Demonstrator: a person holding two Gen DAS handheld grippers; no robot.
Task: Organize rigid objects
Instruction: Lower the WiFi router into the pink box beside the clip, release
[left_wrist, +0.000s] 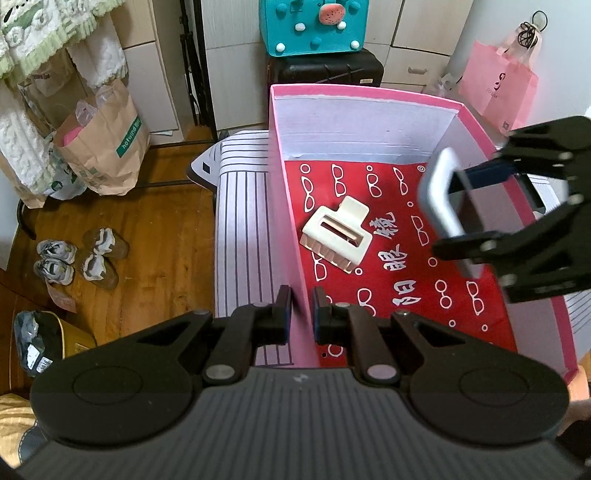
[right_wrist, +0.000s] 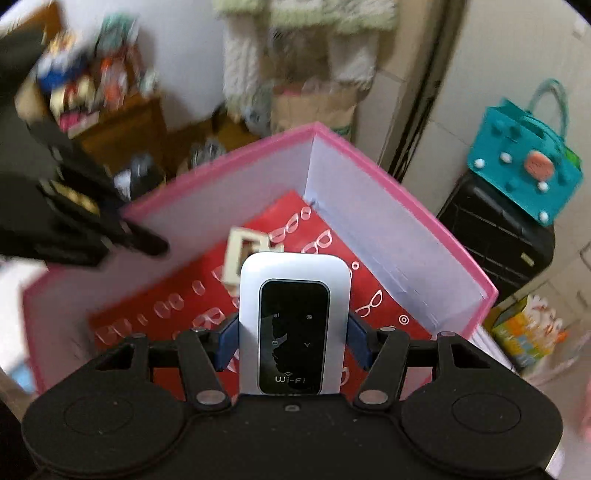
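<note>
Wi-Fi router (right_wrist: 293, 325) clamped in right gripper (right_wrist: 293, 341), apparently above box (right_wrist: 402, 192)

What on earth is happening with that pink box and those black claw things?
A person is tidying small items into an open pink cardboard box. The left gripper is shut on the box's near wall, steadying it. The right gripper is clamped on a white pocket Wi-Fi device with a black screen, held above the box. A cream plastic hair claw already lies inside on the red glasses-print lining.

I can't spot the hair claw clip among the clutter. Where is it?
In the left wrist view the cream hair claw clip lies on the red glasses-print bag inside the pink box, near its left wall.
</note>
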